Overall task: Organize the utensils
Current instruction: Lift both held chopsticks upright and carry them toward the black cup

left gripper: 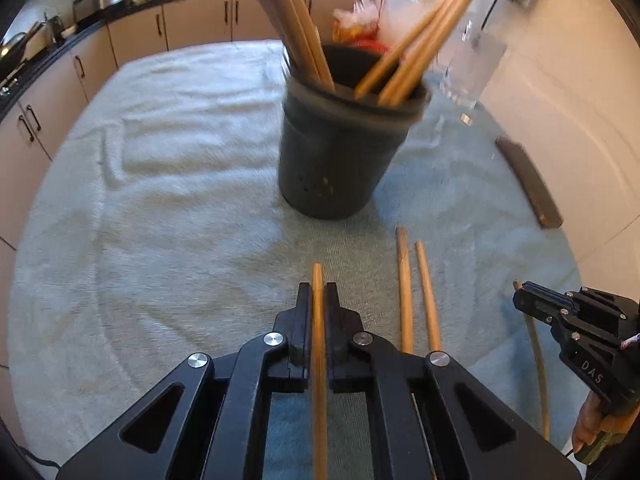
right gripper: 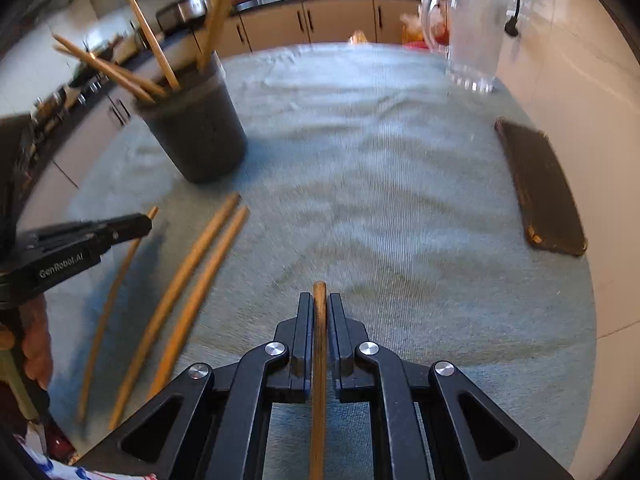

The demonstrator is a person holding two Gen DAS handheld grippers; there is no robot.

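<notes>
A dark round holder [left gripper: 340, 152] stands on the light blue towel [left gripper: 180, 200] with several wooden chopsticks leaning out of it; it also shows in the right wrist view [right gripper: 200, 132]. My left gripper [left gripper: 319, 292] is shut on a wooden chopstick [left gripper: 318, 340] that runs between its fingers. My right gripper [right gripper: 320, 304] is shut on another wooden chopstick [right gripper: 319, 360]. Two loose chopsticks [left gripper: 416, 292] lie on the towel between the grippers, also seen in the right wrist view [right gripper: 188, 292]. The right gripper shows at the right edge of the left wrist view [left gripper: 520, 294].
A dark flat phone-like object [right gripper: 540, 184] lies at the towel's right edge near the white wall. A clear glass jug [right gripper: 474, 36] stands at the far right. Kitchen cabinets [left gripper: 192, 20] and a counter run behind the table.
</notes>
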